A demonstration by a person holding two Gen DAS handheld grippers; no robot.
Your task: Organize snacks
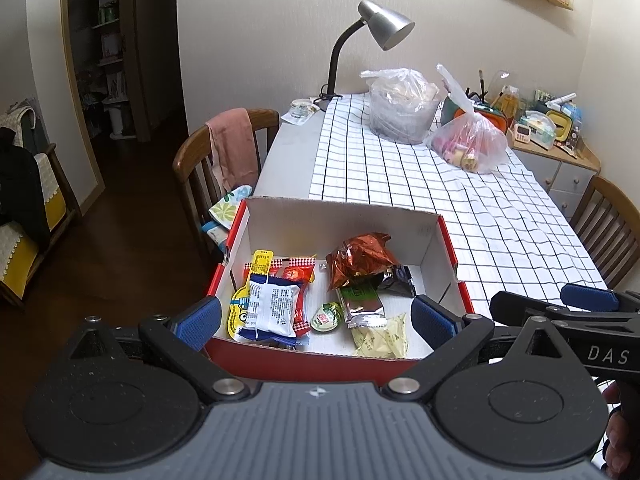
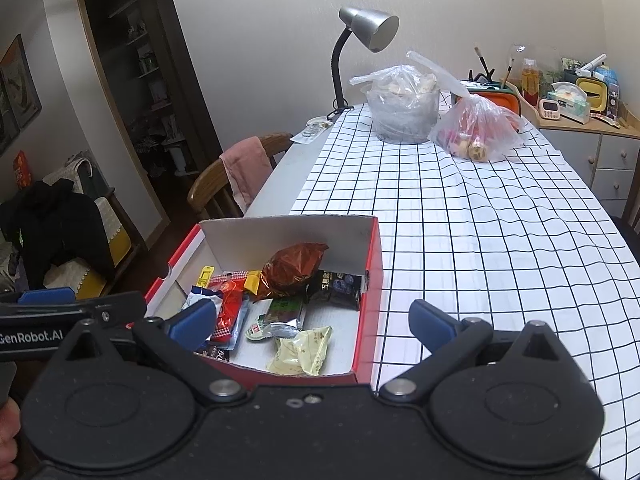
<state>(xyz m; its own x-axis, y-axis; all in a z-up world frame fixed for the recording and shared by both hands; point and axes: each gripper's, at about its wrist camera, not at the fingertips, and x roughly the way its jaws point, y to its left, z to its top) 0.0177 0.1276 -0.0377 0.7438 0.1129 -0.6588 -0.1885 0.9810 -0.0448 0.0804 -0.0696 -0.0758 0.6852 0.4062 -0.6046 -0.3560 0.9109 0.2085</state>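
Left wrist view shows my left tool (image 1: 316, 322) and right tool (image 2: 312, 322) both wide open and empty above the box (image 1: 448, 248) of snacks (image 1: 272, 308) at the worktop (image 1: 500, 216) edge, so I risk nudging it off.

Soft even daylight, doorway (image 1: 108, 52) dim, strong fisheye bending, dark corner vignette, focus sharp.

Cream wall (image 1: 260, 40), dark wood floor (image 1: 132, 240), wooden chair (image 1: 192, 160), grey desk lamp (image 1: 384, 26), perhaps unlit.
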